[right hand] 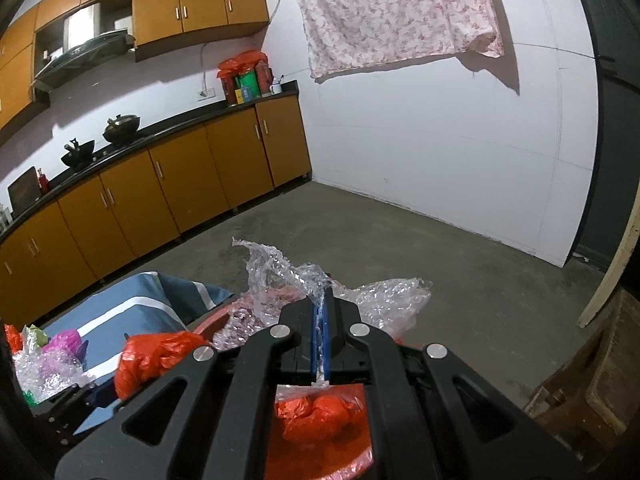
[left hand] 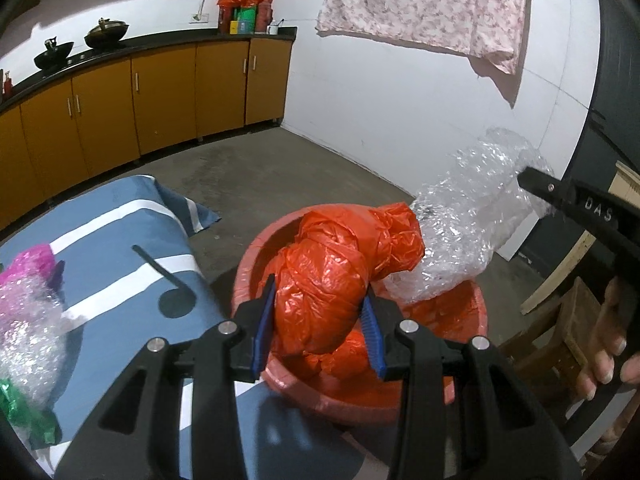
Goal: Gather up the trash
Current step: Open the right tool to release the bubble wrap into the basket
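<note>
My left gripper is shut on a crumpled orange plastic bag, holding it over a red basin. More orange plastic lies inside the basin. My right gripper is shut on a sheet of clear bubble wrap that hangs above the same basin. In the left wrist view that bubble wrap trails down to the basin rim from the right gripper's black finger. A person's hand grips the right tool.
A blue striped cloth covers the surface on the left, with pink, clear and green wrappers on it. Orange kitchen cabinets line the far wall. A wooden stool stands right of the basin. Bare concrete floor lies beyond.
</note>
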`<state>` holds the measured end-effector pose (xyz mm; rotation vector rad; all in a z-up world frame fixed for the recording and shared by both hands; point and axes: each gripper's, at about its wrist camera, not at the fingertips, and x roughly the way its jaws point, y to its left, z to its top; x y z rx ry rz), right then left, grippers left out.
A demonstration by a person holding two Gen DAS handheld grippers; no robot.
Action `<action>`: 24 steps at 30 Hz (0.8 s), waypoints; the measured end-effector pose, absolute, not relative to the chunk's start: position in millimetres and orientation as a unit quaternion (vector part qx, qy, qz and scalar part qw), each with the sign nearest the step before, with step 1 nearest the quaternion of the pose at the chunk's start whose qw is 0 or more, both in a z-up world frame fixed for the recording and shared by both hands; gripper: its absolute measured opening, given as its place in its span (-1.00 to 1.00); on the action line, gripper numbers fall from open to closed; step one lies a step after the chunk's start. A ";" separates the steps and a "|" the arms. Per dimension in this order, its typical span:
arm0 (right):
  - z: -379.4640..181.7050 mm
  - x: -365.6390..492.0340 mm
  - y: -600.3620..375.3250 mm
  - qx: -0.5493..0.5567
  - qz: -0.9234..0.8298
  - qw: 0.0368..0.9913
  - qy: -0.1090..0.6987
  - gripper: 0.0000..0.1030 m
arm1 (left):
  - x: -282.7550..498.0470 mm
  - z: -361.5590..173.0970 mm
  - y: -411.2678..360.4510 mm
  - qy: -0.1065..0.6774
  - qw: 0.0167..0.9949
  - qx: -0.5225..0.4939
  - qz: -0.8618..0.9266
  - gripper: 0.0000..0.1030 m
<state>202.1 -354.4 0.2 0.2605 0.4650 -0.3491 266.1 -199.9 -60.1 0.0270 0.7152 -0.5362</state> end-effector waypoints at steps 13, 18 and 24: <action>-18.5 212.9 -361.3 0.141 -0.103 0.949 0.261 -0.95 | 285.8 -81.1 -217.8 0.368 0.890 0.015 -0.268 -0.08; -25.0 210.7 -365.2 0.147 -0.094 0.946 0.274 -0.60 | 286.3 -85.0 -215.4 0.372 0.890 0.013 -0.265 0.18; -22.1 204.4 -366.9 0.145 -0.100 0.947 0.270 -0.21 | 286.0 -82.9 -202.6 0.371 0.894 0.010 -0.250 0.29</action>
